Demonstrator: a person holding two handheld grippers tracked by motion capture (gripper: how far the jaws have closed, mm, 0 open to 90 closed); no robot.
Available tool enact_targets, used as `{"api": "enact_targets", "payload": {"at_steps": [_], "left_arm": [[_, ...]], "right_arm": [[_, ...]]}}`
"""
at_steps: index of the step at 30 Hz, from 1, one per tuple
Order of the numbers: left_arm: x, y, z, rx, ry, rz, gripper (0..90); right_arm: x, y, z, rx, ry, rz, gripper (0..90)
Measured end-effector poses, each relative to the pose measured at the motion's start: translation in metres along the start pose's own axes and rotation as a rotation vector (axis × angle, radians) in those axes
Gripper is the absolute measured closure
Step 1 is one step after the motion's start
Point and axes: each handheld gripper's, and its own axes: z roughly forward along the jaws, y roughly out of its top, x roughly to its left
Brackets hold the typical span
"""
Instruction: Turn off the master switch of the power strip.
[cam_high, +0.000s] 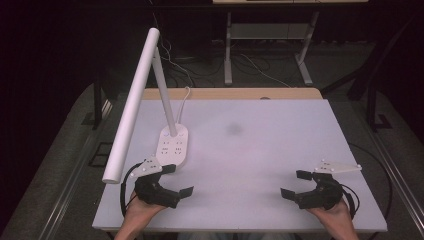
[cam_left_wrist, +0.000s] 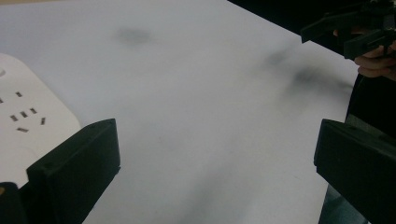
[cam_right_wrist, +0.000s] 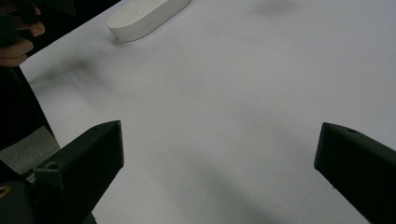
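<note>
Your left gripper (cam_high: 176, 179) and right gripper (cam_high: 292, 183) are both gaping empty; the power strip (cam_high: 173, 145) is lying lengthwise just ahead of your left gripper, pointing away across the surface (cam_high: 260, 150)

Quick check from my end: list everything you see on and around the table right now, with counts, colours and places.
White desk lamp with tube-shaped head and oval base carrying sockets: one, white, left part of the table, base near the left hand-held gripper.
White lamp cable: one, white, runs from the base towards the far edge.
White rectangular table: one, wooden strip along its far edge.
Grey metal-legged desk: one, beyond the table.
Left hand-held gripper: one, black, near left, jaws open.
Right hand-held gripper: one, black, near right, jaws open.
</note>
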Motion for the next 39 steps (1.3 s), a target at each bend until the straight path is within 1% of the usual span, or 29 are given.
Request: {"api": "enact_targets", "payload": {"at_steps": [2, 8, 10, 12, 18, 24, 28, 31, 34, 37, 39], "left_arm": [[0.002, 0.002, -0.002, 0.002, 0.003, -0.001, 0.0], [0.008, 0.005, -0.008, 0.004, 0.008, -0.023, 0.0], [0.010, 0.006, -0.010, 0.004, 0.008, -0.023, 0.0], [0.012, 0.007, -0.011, -0.003, 0.019, -0.025, 0.0], [0.017, 0.010, -0.014, 0.014, 0.016, -0.025, 0.0], [0.022, 0.016, -0.017, 0.034, 0.029, -0.021, 0.0], [0.027, 0.020, -0.019, 0.046, 0.038, -0.026, 0.0], [0.031, 0.023, -0.021, 0.048, 0.040, -0.038, 0.0], [0.034, 0.026, -0.021, 0.060, 0.045, -0.045, 0.0], [0.037, 0.028, -0.022, 0.069, 0.044, -0.044, 0.0], [0.039, 0.029, -0.022, 0.068, 0.046, -0.050, 0.0]], "right_arm": [[0.000, 0.000, 0.000, -0.001, -0.001, 0.000, 0.7], [0.000, 0.000, 0.000, -0.002, -0.001, -0.003, 0.7], [0.000, 0.000, 0.000, -0.002, -0.001, 0.000, 0.7], [0.000, 0.000, 0.000, -0.002, -0.002, -0.001, 0.7], [0.000, 0.000, 0.000, -0.002, -0.003, -0.003, 0.7], [0.000, 0.000, 0.000, -0.007, -0.006, -0.007, 0.7], [0.000, -0.001, 0.000, -0.007, -0.007, -0.012, 0.6], [0.000, -0.001, -0.001, -0.007, -0.008, -0.007, 0.7], [-0.001, -0.001, -0.001, -0.008, -0.009, -0.004, 0.7], [0.000, -0.001, 0.000, -0.002, -0.007, -0.001, 0.7], [0.000, -0.001, 0.001, -0.001, -0.006, -0.009, 0.7]]}}
